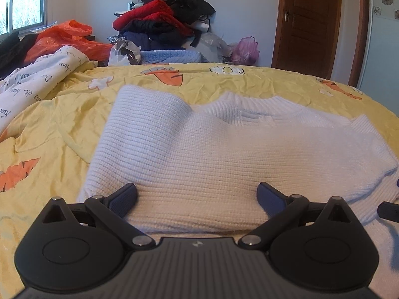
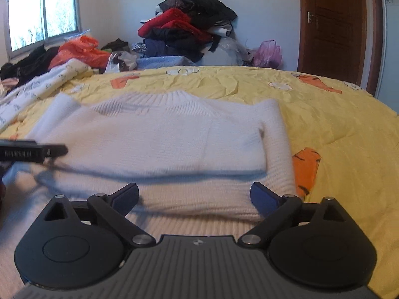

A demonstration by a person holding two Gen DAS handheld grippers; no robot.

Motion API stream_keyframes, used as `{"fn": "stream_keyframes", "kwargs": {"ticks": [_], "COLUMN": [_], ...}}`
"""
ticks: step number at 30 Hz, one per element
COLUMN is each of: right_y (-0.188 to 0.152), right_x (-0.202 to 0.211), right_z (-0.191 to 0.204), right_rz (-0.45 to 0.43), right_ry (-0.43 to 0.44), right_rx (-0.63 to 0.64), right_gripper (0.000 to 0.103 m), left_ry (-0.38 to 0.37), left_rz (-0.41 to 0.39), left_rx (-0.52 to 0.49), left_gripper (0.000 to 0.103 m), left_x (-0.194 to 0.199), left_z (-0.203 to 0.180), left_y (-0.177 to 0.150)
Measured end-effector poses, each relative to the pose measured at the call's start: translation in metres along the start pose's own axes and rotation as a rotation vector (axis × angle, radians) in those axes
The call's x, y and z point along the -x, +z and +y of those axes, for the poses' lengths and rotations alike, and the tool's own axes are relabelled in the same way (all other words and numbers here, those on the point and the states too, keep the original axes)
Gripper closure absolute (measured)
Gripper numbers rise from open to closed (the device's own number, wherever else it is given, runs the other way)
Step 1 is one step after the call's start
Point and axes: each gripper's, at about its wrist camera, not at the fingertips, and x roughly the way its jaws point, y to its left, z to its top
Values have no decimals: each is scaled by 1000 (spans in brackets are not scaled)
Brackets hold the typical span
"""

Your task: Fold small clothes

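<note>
Left wrist view: left gripper point(image 1: 197, 196) — two fingers spread, holding nothing; one white sweater point(image 1: 224, 154) lies ahead, between the fingertips, on the yellow bedspread point(image 1: 49, 129).
Right wrist view: right gripper point(image 2: 194, 196) — two fingers spread; same sweater point(image 2: 159, 134), somewhat blurred, apparently folded, directly ahead.

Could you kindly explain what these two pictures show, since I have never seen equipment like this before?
Each picture comes from a camera mounted on a handheld two-finger gripper; a person carries one in each hand. One view looks along the left gripper, the other along the right gripper. Both are open and hold nothing. Ahead of them a white knit sweater lies on a yellow bedspread, its sleeves already folded in. Behind the bed sits a pile of clothes.
</note>
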Motion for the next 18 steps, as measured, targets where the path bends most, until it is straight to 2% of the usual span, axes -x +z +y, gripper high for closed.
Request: {"fn": "stream_keyframes", "kwargs": {"ticks": [2,5,8,10,12,13,16,18], "right_y": [-1,1,1,0,0,0,0,-1], "right_x": [2,-7,-9,-7,-7,-6,-6,-6], "right_z": [6,14,18,17,18,18,19,22], "right_rz": [-2,42,53,52,51,51,52,55], "right_ry": [-24,-45,-51,-47,-51,-52,-55,-63], "right_rx": [24,77,96,91,96,97,97,103], "right_gripper": [5,1,1,1,1,1,1,2], "left_ry": [14,44,53,53,31,20,40,44], "left_rz": [1,2,16,56,125,110,78,78], "left_rx": [-6,-16,6,3,54,72,-11,-11], "left_gripper": [0,0,0,0,0,0,0,0], "left_x": [0,8,25,34,37,41,46,45], "left_z": [-3,-9,-10,-11,-6,-3,-8,-10], "left_y": [1,-1,-6,-11,-20,-25,-39,-40]}}
